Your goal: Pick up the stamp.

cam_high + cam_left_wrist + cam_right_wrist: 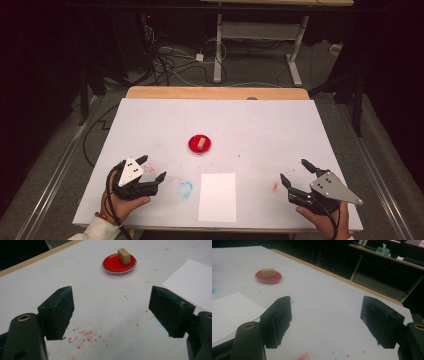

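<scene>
A small tan block (pixel 201 143) sits in a round red dish (pixel 200 145) near the middle of the white table. The left gripper view has the block (pixel 124 256) and dish (pixel 112 265) ahead of the jaws; the right gripper view has the block (pixel 268 272) and dish (pixel 268 277) far off to the left. My left gripper (pixel 153 168) stands open near the front left, with nothing between its jaws. At the front right my right gripper (pixel 296 171) is open and empty too. A white paper sheet (pixel 217 196) lies between them at the front edge.
Red specks (pixel 85 336) and a blue smear (pixel 184 189) mark the table top (pixel 250 125); a red smear (pixel 275 186) lies near the right gripper. Past the table's wooden far edge (pixel 215 92) are cables on the floor and a desk frame (pixel 260 45).
</scene>
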A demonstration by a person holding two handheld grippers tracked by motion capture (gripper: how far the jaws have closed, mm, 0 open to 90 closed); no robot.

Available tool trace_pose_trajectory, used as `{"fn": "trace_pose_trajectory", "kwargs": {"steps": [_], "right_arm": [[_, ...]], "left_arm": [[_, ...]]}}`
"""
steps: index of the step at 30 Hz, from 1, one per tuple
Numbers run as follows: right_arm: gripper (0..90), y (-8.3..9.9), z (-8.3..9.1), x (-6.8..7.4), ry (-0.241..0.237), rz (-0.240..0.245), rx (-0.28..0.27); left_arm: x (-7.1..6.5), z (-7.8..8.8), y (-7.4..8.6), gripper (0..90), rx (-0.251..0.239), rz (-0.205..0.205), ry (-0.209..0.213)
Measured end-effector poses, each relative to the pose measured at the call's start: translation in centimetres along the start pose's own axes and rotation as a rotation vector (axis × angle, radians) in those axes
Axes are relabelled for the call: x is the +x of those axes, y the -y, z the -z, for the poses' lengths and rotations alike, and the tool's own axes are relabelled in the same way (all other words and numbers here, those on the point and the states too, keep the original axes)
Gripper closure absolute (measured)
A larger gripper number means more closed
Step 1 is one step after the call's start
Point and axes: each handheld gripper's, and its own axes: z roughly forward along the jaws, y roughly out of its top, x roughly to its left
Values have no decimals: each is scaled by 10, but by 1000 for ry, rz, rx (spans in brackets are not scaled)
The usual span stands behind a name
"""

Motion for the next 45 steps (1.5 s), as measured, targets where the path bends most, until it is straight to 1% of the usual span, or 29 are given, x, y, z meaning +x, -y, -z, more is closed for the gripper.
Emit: {"fn": "trace_pose_trajectory", "kwargs": {"steps": [2, 3, 5, 6, 8, 9, 10, 11, 14, 16, 17, 18, 19, 20, 23, 25, 27, 29, 31, 34, 36, 37, 38, 40, 42, 44, 45], "right_arm": [[255, -2, 2, -2, 2, -13, -5], [258, -3, 2, -3, 10, -10, -10], [258, -3, 2, -3, 14, -9, -10], [258, -3, 3, -4, 12, -10, -9], [258, -3, 3, -5, 19, -8, -3], [258, -3, 3, -5, 19, -8, -3], [258, -3, 3, -6, 20, -12, -6], [258, -4, 4, -6, 26, -4, -10], [258, -4, 5, -6, 27, -1, -11], [258, -5, 4, -7, 26, 3, -13], [258, -4, 3, -6, 31, -1, -8], [258, -4, 3, -7, 36, 1, -4], [258, -4, 2, -7, 39, 2, -1], [259, -2, 0, -8, 44, 6, 6], [260, 0, -1, -8, 45, 2, 13], [260, 0, -2, -8, 44, 0, 17], [260, 1, -3, -8, 44, 8, 15], [261, 1, -3, -7, 44, 4, 20], [263, 2, -3, -8, 46, -3, 21], [266, 2, -3, -9, 44, -5, 23], [266, 2, -3, -9, 43, 0, 21], [267, 1, -3, -8, 46, -5, 21], [267, 1, -3, -8, 46, -3, 20], [267, 1, -3, -7, 45, -2, 23], [267, 1, -4, -8, 42, 5, 25], [267, 2, -6, -7, 41, 5, 28], [267, 2, -6, -7, 38, 9, 31]], "left_arm": [[0, 0, 1, 197, 8, 0, 5], [-1, 0, 1, 198, 16, -9, -2], [1, 1, 1, 199, 16, 2, 7], [1, 1, 1, 198, 15, 5, 3], [3, 1, 0, 199, 34, 8, -4], [4, 1, -1, 199, 37, 16, -3], [4, 1, -2, 202, 53, 12, -15], [5, 1, -3, 203, 52, 13, -16], [7, 3, -8, 207, 57, 19, -6], [8, 2, -14, 208, 71, 13, 4], [9, 1, -17, 214, 81, 15, 6], [10, -1, -20, 221, 94, 13, 20], [11, -3, -24, 221, 110, 6, 22], [12, -4, -26, 229, 118, 7, 17], [16, -8, -37, 230, 150, 23, 24], [16, -9, -44, 230, 145, 19, 31], [15, -9, -51, 230, 141, 5, 35], [13, -11, -58, 230, 140, -3, 43], [11, -15, -64, 230, 146, -17, 50], [8, -21, -71, 230, 150, -21, 63], [5, -25, -78, 230, 158, -33, 73], [4, -27, -81, 230, 160, -31, 77], [3, -30, -84, 230, 164, -31, 90], [1, -35, -88, 234, 172, -33, 93], [0, -42, -92, 243, 189, -35, 112], [-1, -48, -95, 252, 197, -34, 116], [-1, -53, -97, 251, 204, -30, 126]]}}
